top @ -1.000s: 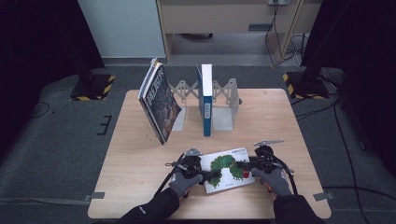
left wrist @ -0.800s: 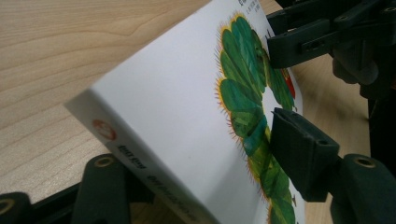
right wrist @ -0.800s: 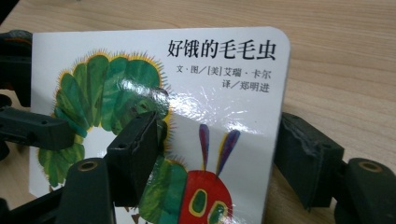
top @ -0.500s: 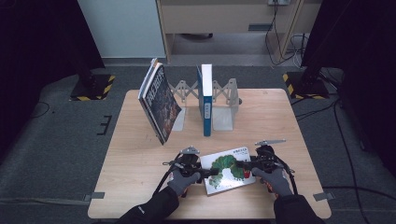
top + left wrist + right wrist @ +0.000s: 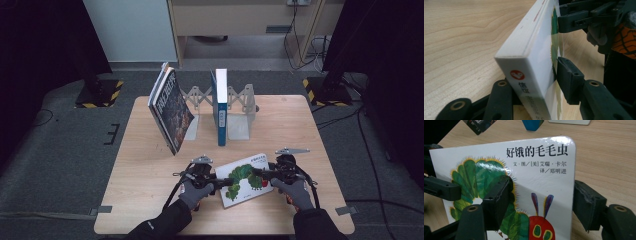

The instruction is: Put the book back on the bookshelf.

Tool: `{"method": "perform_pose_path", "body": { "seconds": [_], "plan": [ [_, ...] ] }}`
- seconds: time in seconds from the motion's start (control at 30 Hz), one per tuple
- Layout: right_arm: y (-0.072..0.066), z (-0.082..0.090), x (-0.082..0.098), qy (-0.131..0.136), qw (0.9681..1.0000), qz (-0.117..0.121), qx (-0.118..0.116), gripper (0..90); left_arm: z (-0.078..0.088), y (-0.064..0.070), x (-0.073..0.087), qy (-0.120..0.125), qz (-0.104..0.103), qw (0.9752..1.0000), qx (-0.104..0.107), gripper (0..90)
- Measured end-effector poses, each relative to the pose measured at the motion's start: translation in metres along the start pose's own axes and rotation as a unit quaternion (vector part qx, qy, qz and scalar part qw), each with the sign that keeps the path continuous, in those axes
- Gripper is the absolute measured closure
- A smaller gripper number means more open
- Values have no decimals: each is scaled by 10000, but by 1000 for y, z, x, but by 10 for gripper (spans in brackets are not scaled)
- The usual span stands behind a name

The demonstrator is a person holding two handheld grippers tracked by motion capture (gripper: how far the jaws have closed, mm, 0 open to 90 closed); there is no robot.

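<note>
High view: a white caterpillar picture book [image 5: 245,179] lies near the table's [image 5: 150,200] front edge, at about six o'clock from the expanding book rack [image 5: 239,107] at the back. The rack already holds a blue-spined book [image 5: 220,107] upright, and a dark-covered book [image 5: 171,110] leans at its ten o'clock end. The left gripper [image 5: 222,182] comes at the picture book from nine o'clock, the right gripper [image 5: 257,172] from three o'clock. Shelving this third book looks barely begun: it is still down by the table's front edge, well apart from the rack.

Left gripper view: the jaws have just been closing with the book's spine corner between them. The outer pad [image 5: 569,80] touches the cover, and the inner jaw sits against the back, so I read this as a grip on the book. The corner seems raised off the wood.

Right gripper view: the jaws straddle the book's opposite edge, one lying over the caterpillar art, the other just beyond the rim. It reads as a hold, though pad contact is hard to confirm. Lifting, turning upright and slotting remain.
</note>
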State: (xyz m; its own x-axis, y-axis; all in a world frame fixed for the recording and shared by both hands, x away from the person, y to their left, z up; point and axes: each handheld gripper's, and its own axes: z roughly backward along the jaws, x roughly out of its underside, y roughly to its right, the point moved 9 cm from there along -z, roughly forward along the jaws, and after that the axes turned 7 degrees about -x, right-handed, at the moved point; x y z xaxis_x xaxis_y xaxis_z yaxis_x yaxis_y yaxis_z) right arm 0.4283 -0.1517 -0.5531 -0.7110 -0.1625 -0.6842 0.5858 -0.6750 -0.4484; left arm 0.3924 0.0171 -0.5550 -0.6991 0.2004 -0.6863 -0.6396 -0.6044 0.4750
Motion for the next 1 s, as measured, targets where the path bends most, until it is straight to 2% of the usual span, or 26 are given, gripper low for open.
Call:
{"method": "perform_pose_path", "body": {
  "seconds": [0.1, 0.23, 0.4, 0.57, 0.8, 1.0],
  "plan": [
    [0, 2, -2, 93, 10000, 3, -32, 322, 4, 3, -2, 44, 51, 9999, 75, 651],
    [-1, 4, -5, 216, 9997, 22, -56, 311, 8, 8, -7, 127, 2, 9998, 143, 690],
    [0, 5, -5, 239, 9997, 58, -19, 282, 12, 13, -10, 162, -57, 9997, 197, 721],
    [4, 7, -6, 269, 9994, 137, 178, 261, 16, 15, -15, 237, -189, 9995, 109, 739],
    [9, 10, -6, 278, 9985, 256, 388, 253, 24, 16, -23, 340, -178, 9992, 84, 742],
    [18, 14, -4, 234, 9975, 254, 624, 255, 34, 11, -30, 420, -116, 9990, -24, 743]
  ]
}}
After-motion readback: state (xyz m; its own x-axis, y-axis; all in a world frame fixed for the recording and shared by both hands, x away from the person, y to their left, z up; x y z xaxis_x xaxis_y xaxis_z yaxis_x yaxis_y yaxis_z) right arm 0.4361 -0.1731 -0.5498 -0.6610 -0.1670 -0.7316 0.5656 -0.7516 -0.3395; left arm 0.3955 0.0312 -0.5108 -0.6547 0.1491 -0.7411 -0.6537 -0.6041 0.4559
